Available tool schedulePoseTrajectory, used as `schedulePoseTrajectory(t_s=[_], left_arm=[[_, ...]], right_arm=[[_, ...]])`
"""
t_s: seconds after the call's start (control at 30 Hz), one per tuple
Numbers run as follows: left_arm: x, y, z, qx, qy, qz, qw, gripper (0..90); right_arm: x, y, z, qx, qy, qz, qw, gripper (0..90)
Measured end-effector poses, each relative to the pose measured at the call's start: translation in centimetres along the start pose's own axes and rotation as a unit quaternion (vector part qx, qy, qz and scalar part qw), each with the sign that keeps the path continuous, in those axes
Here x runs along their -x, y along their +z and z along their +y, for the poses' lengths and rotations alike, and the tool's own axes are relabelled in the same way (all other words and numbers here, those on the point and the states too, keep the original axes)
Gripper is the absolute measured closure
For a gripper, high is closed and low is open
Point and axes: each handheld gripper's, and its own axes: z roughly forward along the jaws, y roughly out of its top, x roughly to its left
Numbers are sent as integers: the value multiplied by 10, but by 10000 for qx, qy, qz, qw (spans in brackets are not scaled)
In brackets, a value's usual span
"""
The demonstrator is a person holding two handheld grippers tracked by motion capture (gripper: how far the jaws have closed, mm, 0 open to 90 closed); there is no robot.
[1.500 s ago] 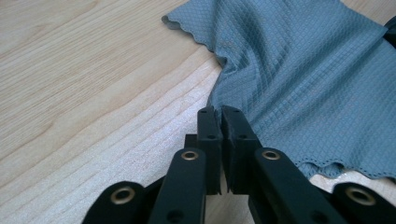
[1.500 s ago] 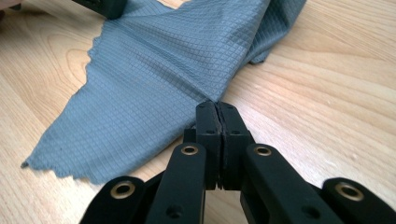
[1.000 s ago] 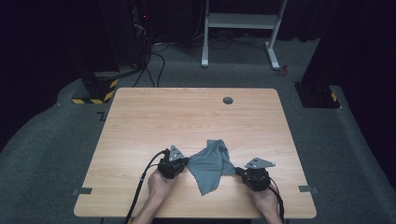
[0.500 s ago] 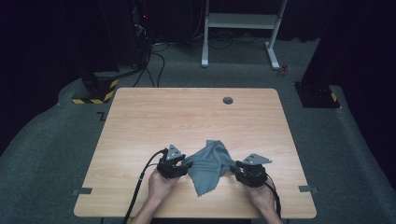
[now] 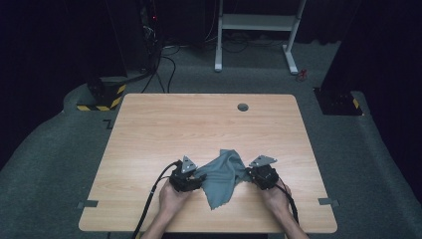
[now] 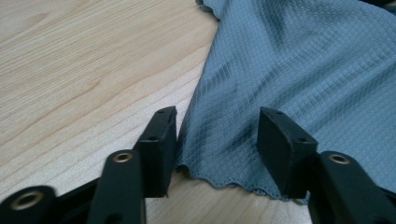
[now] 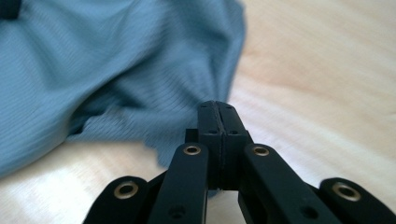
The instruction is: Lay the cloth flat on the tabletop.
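Observation:
A grey-blue waffle-weave cloth [image 5: 221, 177] lies rumpled on the wooden table [image 5: 199, 124] near its front edge, between my two grippers. My left gripper [image 5: 200, 178] is at the cloth's left edge. In the left gripper view the jaws have just been opening and stand apart [image 6: 217, 135], with the cloth's hemmed edge [image 6: 303, 70] lying loose between them, not pressed. My right gripper [image 5: 249, 174] is at the cloth's right edge. In the right gripper view its jaws [image 7: 217, 109] have just closed together, and folds of the cloth [image 7: 116, 70] run into their tips.
A round cable hole [image 5: 243, 106] sits near the table's far edge. Black cables trail from both grippers off the front edge. Beyond the table stand a white desk frame [image 5: 256, 22] and a yellow-black striped box [image 5: 102, 94] on the floor.
The left jaws have opened off the cloth. The right gripper has slid left toward the cloth, which now lies more bunched between the two hands.

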Motion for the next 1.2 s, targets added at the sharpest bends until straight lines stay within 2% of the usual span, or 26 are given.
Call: schedulePoseTrajectory(t_s=[0.07,0.1,0.13,0.2,0.3,0.33,0.37,0.43,0.5,0.57,0.6,0.67,0.73,0.83,0.87,1.03,1.13,1.17,1.2], left_arm=[[0,-1,-1,14,18,20,10000,526],[1,-2,-2,26,-38,-22,10000,538],[0,-3,-2,16,36,22,10000,545],[1,-4,-3,13,14,-3,10000,547],[1,-4,-4,28,-6,0,10000,549],[2,-4,-4,33,-40,-22,10000,549],[1,-4,-4,32,-37,-17,10000,550],[1,-5,-4,39,-36,-24,10000,557],[0,-5,-4,37,5,-16,10000,612],[-1,-6,-5,39,-66,-62,10000,665],[-2,-6,-5,26,-44,-82,10000,698],[-4,-6,-5,25,-84,-131,9999,787],[-4,-7,-5,13,-87,-189,9998,840],[-4,-9,-5,-19,17,-157,9999,876],[-3,-10,-6,-26,-30,-187,9998,878],[0,-19,-9,-161,41,-294,9994,882],[4,-22,-9,-244,66,-404,9989,881],[5,-22,-8,-299,14,-508,9983,878],[4,-22,-8,-293,-11,-547,9981,868]], right_arm=[[7,-2,5,78,112,-101,9999,900],[11,-3,8,117,189,-149,9996,900],[15,-3,11,158,235,-191,9994,900],[22,-3,15,200,325,-273,9989,900],[31,3,18,113,433,-325,9985,900],[32,5,18,73,471,-274,9985,900],[31,6,17,57,501,-97,9987,850],[24,5,14,107,506,190,9985,762],[15,4,10,143,516,436,9976,698],[8,3,6,84,486,497,9975,669],[6,4,5,34,456,490,9978,682],[5,8,4,-130,389,441,9982,828],[6,9,5,-179,280,435,9985,879],[7,8,11,-160,199,292,9992,887],[10,7,14,-111,172,200,9996,888],[24,4,24,101,240,-211,9994,887],[28,14,25,-18,278,-236,9993,877],[28,17,25,-100,271,-239,9993,864],[27,21,24,-168,283,-239,9992,790]])
